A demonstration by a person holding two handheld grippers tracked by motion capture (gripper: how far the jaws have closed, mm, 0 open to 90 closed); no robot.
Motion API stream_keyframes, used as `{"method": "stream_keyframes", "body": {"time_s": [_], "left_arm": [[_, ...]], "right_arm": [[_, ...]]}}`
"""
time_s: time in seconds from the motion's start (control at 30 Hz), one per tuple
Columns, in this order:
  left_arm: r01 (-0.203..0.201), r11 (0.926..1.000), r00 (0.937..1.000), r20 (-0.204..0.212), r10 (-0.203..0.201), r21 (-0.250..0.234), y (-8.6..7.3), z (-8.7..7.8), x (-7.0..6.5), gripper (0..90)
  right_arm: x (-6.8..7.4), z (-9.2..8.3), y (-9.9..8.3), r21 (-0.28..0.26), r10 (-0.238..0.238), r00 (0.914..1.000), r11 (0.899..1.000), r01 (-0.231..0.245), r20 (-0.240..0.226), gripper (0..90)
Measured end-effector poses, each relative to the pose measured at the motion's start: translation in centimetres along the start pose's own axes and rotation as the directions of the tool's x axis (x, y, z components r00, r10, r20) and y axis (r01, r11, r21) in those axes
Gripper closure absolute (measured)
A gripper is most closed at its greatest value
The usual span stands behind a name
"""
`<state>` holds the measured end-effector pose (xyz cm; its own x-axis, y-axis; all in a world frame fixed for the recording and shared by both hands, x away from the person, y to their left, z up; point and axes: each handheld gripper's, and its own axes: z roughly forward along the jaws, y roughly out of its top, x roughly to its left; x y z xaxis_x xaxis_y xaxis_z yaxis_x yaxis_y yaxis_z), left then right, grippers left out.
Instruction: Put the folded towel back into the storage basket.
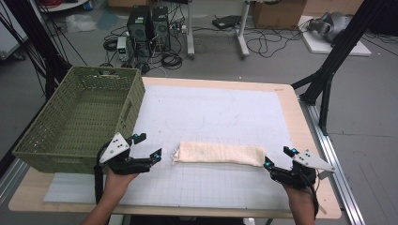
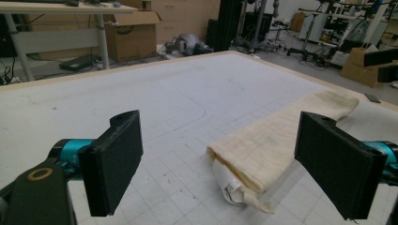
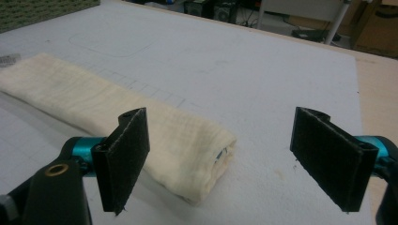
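A cream cloth (image 1: 218,153), folded into a long narrow strip, lies flat across the front middle of the white gridded mat (image 1: 211,112). My left gripper (image 1: 149,146) hovers open just left of the cloth's left end (image 2: 244,164), where a white label sticks out. My right gripper (image 1: 277,157) is open at the cloth's right end (image 3: 187,154), its left jaw over the cloth and its right jaw over bare mat. Neither gripper holds anything.
A green woven basket (image 1: 80,117) stands at the table's left side, close behind my left hand. The wooden table edge (image 1: 307,140) runs along the right. Black frame legs (image 1: 328,70), computers and cables are on the floor beyond the table.
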<state>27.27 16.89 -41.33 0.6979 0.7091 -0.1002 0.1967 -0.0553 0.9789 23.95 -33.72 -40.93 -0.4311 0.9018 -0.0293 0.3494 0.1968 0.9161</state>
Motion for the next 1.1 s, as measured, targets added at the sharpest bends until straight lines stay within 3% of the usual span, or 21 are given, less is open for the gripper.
{"method": "stream_keyframes", "body": {"time_s": [0.3, 0.53, 1.1], "left_arm": [[-0.003, 0.9999, 0.9999, 0.016, 0.002, 0.01, -0.05, 0.21, -0.17, 16.1], [0.006, 0.9999, 0.9997, 0.023, -0.006, 0.014, -0.01, 0.26, -0.03, 17.2], [0.022, 0.9992, 0.9988, 0.042, -0.024, 0.033, 0.46, 0.57, -0.44, 17.2]], "right_arm": [[0.14, 0.1, -0.06, 0.008, -0.003, 1.0, 1.0, 0.003, -0.006, 18.1], [0.23, 0.24, -0.12, 0.019, -0.003, 0.9993, 1.0, 0.003, -0.037, 18.8], [0.15, 0.31, -0.15, 0.022, 0.007, 0.9993, 1.0, -0.006, -0.036, 18.8]]}}
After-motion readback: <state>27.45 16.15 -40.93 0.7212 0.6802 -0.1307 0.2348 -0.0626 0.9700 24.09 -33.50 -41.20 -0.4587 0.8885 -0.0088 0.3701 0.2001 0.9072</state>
